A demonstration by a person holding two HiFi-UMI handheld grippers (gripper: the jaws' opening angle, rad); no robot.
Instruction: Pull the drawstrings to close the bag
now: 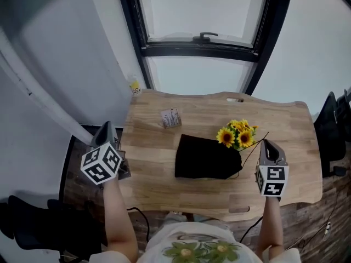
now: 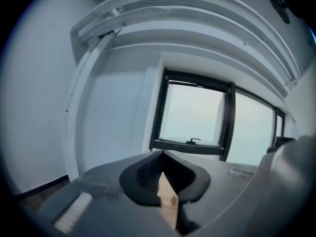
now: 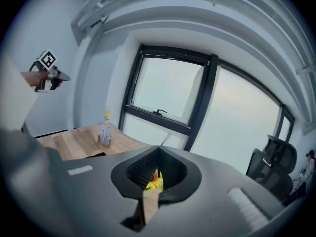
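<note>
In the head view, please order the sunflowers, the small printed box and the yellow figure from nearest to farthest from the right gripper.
From the right gripper:
1. Sunflowers, just left of it.
2. Small printed box, farther left.
3. Yellow figure, far left corner.

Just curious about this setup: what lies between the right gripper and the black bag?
A thin black drawstring runs from the bag to the right gripper, whose shut jaws pinch it; sunflowers stand beside. The head view shows it.

The black bag lies flat on the table, its right end gathered. A thin drawstring stretches taut up-right from it.
</note>
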